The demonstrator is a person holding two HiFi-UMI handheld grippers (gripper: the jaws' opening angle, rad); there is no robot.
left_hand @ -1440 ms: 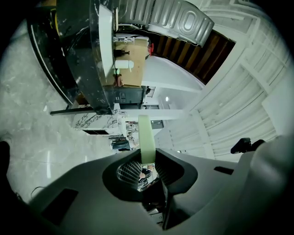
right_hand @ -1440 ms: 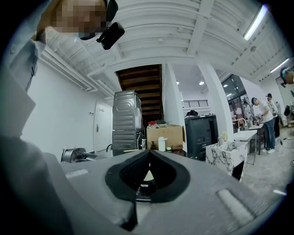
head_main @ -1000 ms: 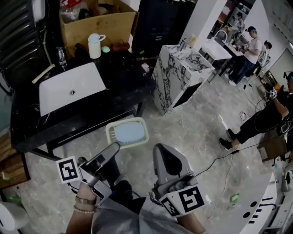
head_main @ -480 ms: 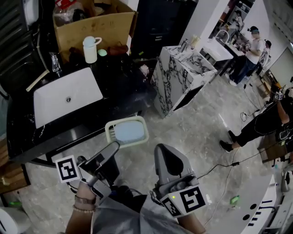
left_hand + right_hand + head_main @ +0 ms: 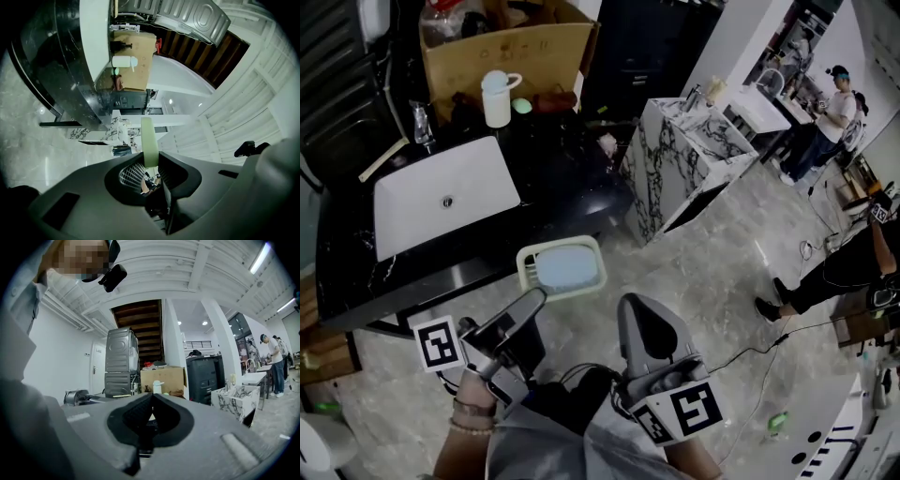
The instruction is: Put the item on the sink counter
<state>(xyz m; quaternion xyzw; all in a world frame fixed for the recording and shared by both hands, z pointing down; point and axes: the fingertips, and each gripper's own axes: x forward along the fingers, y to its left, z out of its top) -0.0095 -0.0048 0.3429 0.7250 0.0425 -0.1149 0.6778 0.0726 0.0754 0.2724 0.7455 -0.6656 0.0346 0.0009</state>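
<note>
The left gripper (image 5: 532, 305) is clamping the rim of the pale green rounded-rectangle plastic tray with a pale blue insert (image 5: 563, 269). The tray is hanging above the grey marbled floor (image 5: 703, 272), at five o'clock from the glossy black stone sink counter (image 5: 572, 178). The right gripper (image 5: 639, 309) is sitting pressed together, empty. Print on the brown cardboard box (image 5: 511, 52) is showing too small to read.

Soap dish (image 5: 564, 268) in left claw (image 5: 534, 302), before sink counter (image 5: 567, 173).

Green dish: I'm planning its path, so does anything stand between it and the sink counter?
Nothing visible does. The green dish, clamped in the left gripper, faces only open floor up to the sink counter, whose near right part looks bare.
</note>
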